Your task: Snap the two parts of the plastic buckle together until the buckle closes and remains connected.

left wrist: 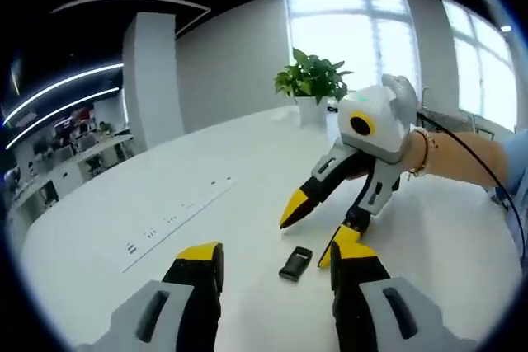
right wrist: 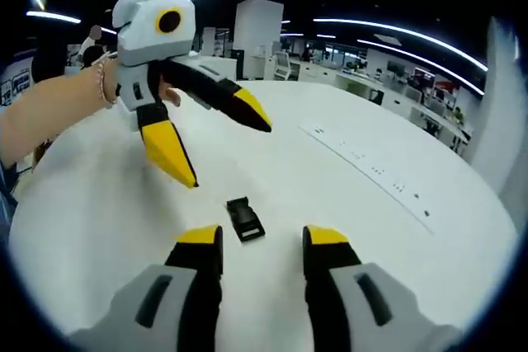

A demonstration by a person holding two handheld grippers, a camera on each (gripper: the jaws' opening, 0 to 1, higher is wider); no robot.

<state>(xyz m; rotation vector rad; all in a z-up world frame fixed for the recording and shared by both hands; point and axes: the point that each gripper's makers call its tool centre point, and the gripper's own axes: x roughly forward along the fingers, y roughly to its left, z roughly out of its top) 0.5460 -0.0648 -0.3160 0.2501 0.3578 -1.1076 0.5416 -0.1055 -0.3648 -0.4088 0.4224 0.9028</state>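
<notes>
Black plastic, small and flat, the buckle (left wrist: 295, 264) lies on the white table (left wrist: 206, 171), and everything else is best placed against it. In the left gripper view it sits just ahead of the left gripper (left wrist: 276, 265), slightly toward its right jaw, with the right gripper (left wrist: 318, 232) hovering on its far side, yellow tips pointed down at it. In the right gripper view the buckle (right wrist: 245, 219) lies between and just ahead of the right gripper (right wrist: 262, 241), while the left gripper (right wrist: 219, 150) hangs above and beyond it. Both tools stand with jaws spread and hold nothing; neither touches the buckle.

I cannot tell whether the buckle is one joined piece or two parts lying close together; it reads as a single dark block with a ribbed end.

The step in hand looks like the first approach and grasp. To do it well, I would bring one gripper down over one end of the buckle, close squarely across its narrow sides so it cannot twist, then take the other end with the second gripper. Keeping both halves aligned along one axis matters, since a skewed push would likely jam the prongs. Low, slow motion near the table should keep the buckle in sight.

Beyond the buckle, a potted plant (left wrist: 312, 80) stands at the table's far edge.
</notes>
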